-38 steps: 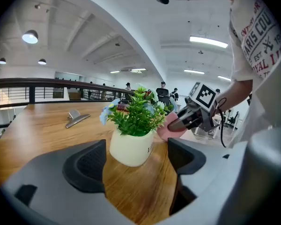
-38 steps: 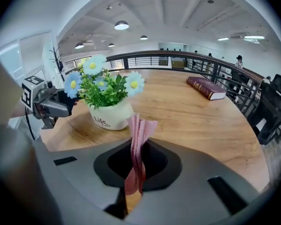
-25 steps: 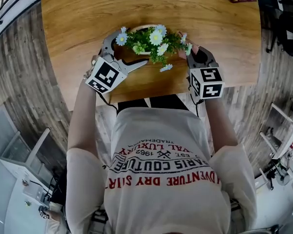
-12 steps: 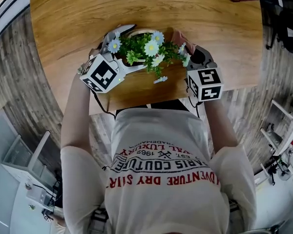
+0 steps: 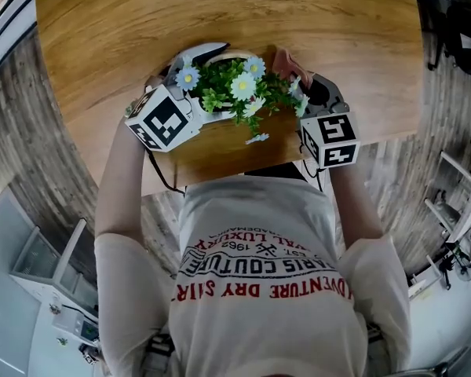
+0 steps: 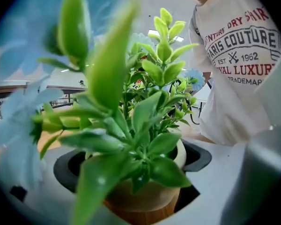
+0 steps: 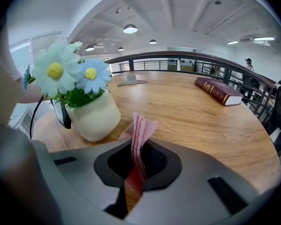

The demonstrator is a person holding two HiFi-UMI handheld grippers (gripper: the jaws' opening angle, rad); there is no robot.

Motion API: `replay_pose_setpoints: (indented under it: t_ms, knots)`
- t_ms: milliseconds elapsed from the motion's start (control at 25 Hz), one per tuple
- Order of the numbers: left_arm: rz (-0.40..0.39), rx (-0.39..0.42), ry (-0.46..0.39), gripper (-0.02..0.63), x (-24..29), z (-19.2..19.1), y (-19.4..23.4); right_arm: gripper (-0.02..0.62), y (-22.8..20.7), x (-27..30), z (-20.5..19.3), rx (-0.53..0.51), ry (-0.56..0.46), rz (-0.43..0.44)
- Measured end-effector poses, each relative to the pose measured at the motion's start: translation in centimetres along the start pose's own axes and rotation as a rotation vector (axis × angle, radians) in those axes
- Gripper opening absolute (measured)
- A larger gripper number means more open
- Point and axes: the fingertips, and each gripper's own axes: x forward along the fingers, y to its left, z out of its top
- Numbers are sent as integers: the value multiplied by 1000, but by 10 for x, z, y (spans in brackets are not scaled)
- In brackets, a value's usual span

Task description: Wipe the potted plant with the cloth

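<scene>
The person wears an off-white, short-sleeved T-shirt [image 5: 267, 289] printed across the chest with red and black lettering and a crossed-tools emblem. The left gripper [image 5: 213, 81] and right gripper [image 7: 136, 168] have pale grey moulded bodies, with black pads [image 7: 157, 162] lining the curved jaw recesses. Each carries a white cube [image 5: 166, 118] faced with black square markers, and a thin black cable [image 5: 152, 168] trails from the left gripper.
</scene>
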Motion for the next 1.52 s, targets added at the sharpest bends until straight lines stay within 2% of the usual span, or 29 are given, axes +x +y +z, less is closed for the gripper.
replay_pose_setpoints:
  t_ms: [160,400,520,720,960,1160,1400,1520]
  knots:
    - [5,4,5,512,10,3,2,40,-6,0,-4,25,-4,-6]
    - [115,-28,-8,514,6,2,4,40,-4,-4,-5,33,4,-8]
    - [162,-57,-38,514,1,4,5,40,-3,-6,-2,37,6,-7]
    - [218,-120,-119,514,-8,31,7,40,-4,-14,9,39,-11,0]
    - [308,-162,-121,514,-35,63,16,40,9,-33,43,60,-133,65]
    - [336,-165,-100,514,-55,89,21,40,24,-43,69,25,-263,129]
    - [362,-193,-124,514,-77,127,29,40,56,-59,109,29,-449,221]
    - [367,-195,-135,514,-92,141,28,40,72,-69,124,-1,-523,237]
